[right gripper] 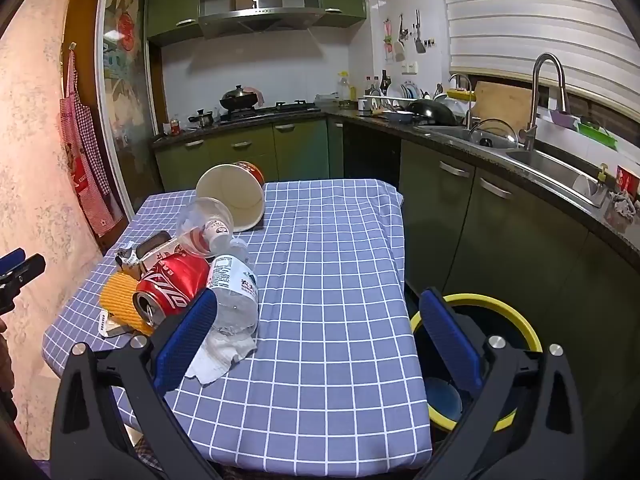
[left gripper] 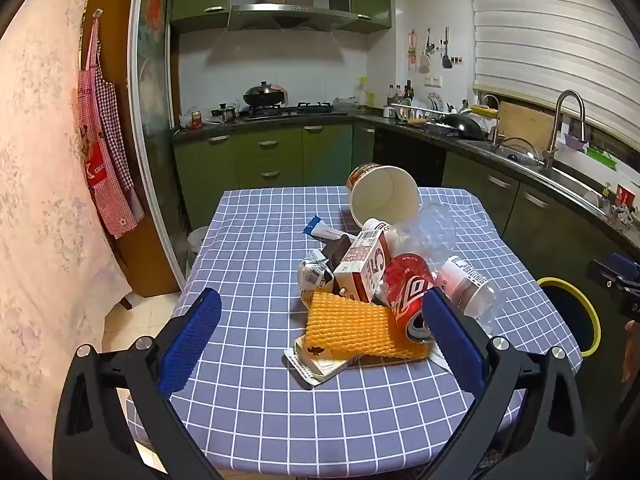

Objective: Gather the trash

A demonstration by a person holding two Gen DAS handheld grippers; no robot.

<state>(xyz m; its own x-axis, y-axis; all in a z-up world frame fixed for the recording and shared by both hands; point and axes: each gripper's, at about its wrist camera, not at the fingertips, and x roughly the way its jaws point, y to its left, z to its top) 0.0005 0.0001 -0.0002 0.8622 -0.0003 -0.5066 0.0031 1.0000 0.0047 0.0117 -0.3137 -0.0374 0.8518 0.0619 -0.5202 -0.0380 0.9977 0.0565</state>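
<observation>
A heap of trash is seen on the checked counter, ahead of the left hand-held gripper and toward its right finger. In that heap a red can is laid on its side with its open end facing the gripper, touching an orange corrugated sheet that is spread over flattened card. A brown and white carton is stood behind the sheet, a clear bottle is laid just right of the can, and a tipped paper bowl is found at the far end.

The left gripper is held wide, with nothing between its blue pads, and is angled down toward the counter.

The right hand-held gripper is likewise spread wide and empty, tilted downward over bare cloth. The bottle and a crumpled white tissue are partly hidden behind its left finger. A yellow-rimmed bin is seen below the counter edge, behind its right finger.
</observation>
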